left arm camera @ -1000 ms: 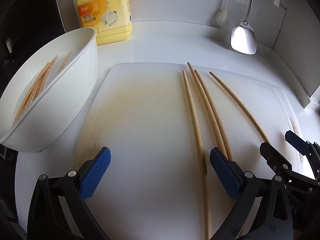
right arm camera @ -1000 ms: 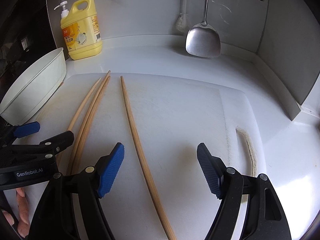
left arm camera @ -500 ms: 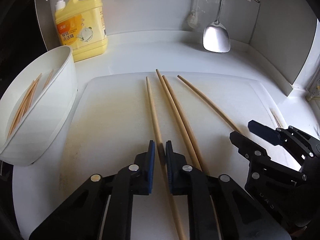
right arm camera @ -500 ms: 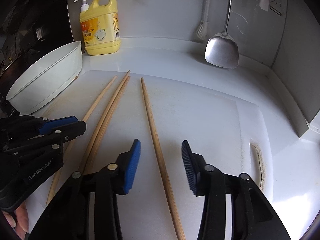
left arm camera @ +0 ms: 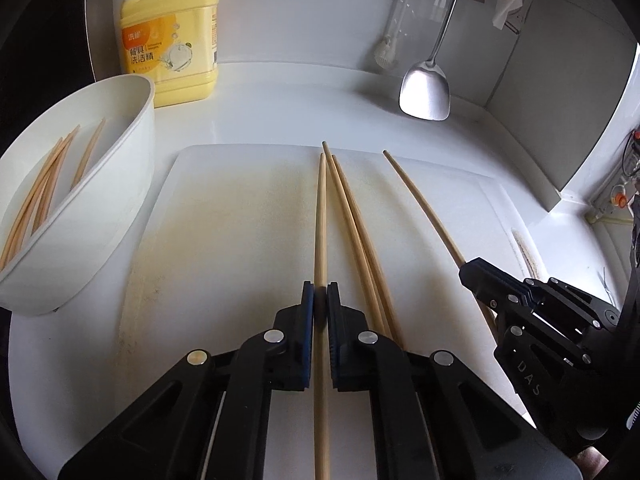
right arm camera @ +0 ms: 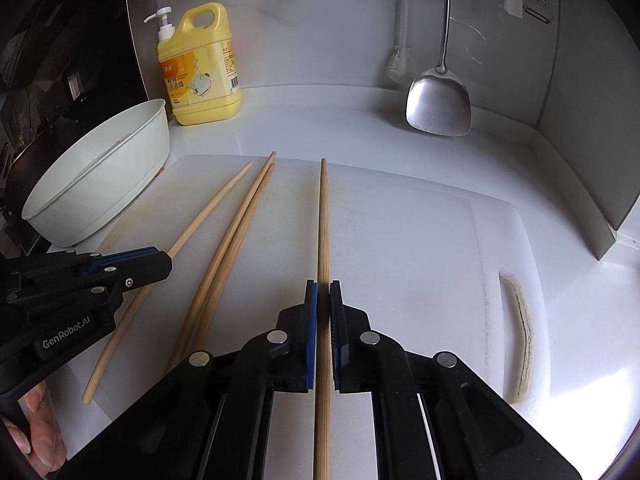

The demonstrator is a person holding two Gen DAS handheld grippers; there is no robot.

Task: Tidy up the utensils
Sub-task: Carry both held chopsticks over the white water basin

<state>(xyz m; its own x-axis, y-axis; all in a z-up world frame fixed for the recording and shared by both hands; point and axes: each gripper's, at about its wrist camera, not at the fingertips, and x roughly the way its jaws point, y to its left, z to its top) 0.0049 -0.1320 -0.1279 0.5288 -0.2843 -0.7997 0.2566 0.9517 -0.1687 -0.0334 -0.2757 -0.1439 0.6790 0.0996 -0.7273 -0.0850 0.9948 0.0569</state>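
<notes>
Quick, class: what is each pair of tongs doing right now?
Left tongs: shut on the leftmost chopstick.
Right tongs: shut on the rightmost chopstick.

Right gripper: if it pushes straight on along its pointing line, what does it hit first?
The right gripper, shut on a chopstick, points steeply down, so it would most likely meet the white cutting board just ahead of its jaws. Depth there is hard to judge.
</notes>
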